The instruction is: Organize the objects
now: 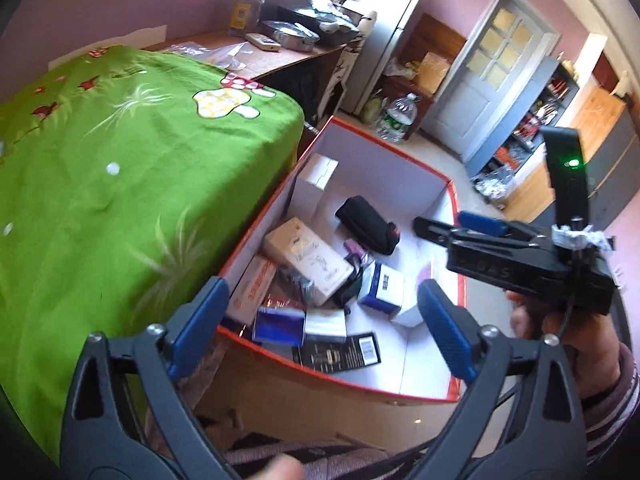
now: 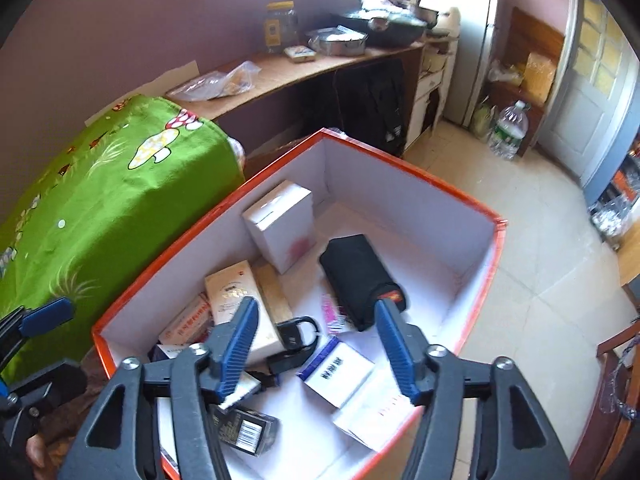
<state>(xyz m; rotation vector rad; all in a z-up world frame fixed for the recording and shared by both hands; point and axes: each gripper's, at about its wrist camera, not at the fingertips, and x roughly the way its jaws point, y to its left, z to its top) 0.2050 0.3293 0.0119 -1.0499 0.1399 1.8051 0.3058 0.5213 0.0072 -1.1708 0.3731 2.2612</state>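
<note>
Spreading away to the left of the left gripper (image 1: 322,322): a green cloth (image 1: 120,184) printed with mushrooms, draped over a raised surface just beside the box

Sitting directly below and ahead of both grippers: an orange-rimmed box (image 2: 404,168) with white inner walls, open at the top, resting on pale floor tiles

Standing upright in the far left corner of the box, well ahead of the right gripper (image 2: 316,350): a plain white carton (image 2: 280,224)

Lying on the box floor just beyond the right gripper's right finger: a black pouch (image 2: 356,276) with an orange tag at its near end

Lying tilted just past the right gripper's left finger: a cream carton (image 2: 236,292) with gold print, leaning against other packets

Lying between the two right fingers, lower down on the box floor: a small blue and white carton (image 2: 336,372), apart from the pads

Hanging over the box with jaws spread wide, nothing between the blue pads: left gripper

Hanging over the box with jaws parted, pads gripping nothing: right gripper, seen from the left wrist off to the right, in a hand (image 1: 560,328) with a striped sleeve
</note>
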